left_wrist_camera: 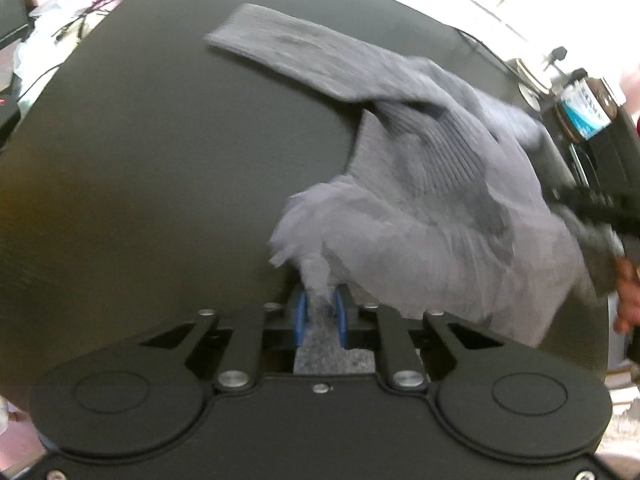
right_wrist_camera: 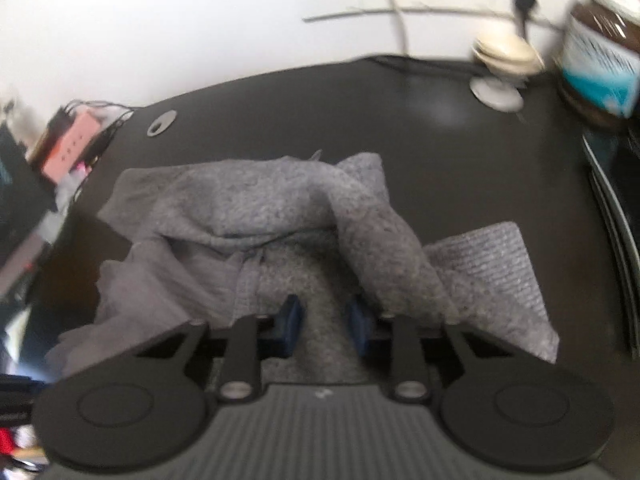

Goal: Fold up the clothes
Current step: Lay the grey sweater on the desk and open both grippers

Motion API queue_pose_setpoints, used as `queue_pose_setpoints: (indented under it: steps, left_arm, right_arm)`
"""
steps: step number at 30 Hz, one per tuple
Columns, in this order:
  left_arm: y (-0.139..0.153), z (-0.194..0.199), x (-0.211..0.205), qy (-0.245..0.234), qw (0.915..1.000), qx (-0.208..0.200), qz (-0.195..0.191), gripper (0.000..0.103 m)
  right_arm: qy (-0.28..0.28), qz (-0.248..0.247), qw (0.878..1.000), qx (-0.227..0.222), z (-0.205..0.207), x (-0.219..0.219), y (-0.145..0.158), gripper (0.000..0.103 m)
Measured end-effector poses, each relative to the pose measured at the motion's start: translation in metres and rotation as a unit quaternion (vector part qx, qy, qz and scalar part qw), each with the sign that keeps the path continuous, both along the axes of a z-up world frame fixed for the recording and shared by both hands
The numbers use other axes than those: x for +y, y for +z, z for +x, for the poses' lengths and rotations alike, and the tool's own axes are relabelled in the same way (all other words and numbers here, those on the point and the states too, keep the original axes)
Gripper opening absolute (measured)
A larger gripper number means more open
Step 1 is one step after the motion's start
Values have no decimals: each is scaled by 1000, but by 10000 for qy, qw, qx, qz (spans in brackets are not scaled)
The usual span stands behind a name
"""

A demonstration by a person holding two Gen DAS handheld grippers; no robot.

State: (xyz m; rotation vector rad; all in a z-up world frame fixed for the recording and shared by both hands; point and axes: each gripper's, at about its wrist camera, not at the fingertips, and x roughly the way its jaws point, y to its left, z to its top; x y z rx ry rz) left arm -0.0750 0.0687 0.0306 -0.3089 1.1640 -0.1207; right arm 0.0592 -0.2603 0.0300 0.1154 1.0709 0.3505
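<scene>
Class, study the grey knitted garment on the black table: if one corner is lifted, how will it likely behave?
The grey garment is probably floppy: it bunches and drapes where the left gripper pinches it. It likely grips rather than slips, judging by its ribbed, fuzzy knit. It seems light for its size, since a small pinch raises a whole fold.

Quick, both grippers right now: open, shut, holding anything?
Left gripper: shut on the grey garment.
Right gripper: grey garment between its pads; grip cannot be told.
</scene>
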Motion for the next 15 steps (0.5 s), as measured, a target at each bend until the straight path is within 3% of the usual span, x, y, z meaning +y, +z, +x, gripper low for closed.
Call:
queue_pose_setpoints:
  steps: [4, 6, 7, 9, 10, 15]
  left_arm:
    - [1, 2, 14, 206, 9998, -55, -28, 8]
    - [0, 3, 17, 160, 9998, -81, -73, 9]
    - [0, 4, 17, 105, 9999, -83, -101, 11]
    - [1, 2, 15, 2, 9999, -88, -122, 32]
    - [1, 1, 13, -54, 9999, -104, -121, 52]
    - [-5, -9, -1, -418, 9991, 2, 63, 56]
  right_arm:
    - [137, 60, 9995, 280, -8, -11, 6, 28]
    - [373, -28, 9993, 9, -11, -7, 20, 30]
    - [493, -73, 9986, -146, -13, -5, 27, 37]
    - [754, -176, 9949, -644, -10, 7, 41, 49]
    - [880, -209, 9924, -830, -5, 14, 45, 56]
    - [1409, -186, 9830, -1165, 29, 62, 42, 58]
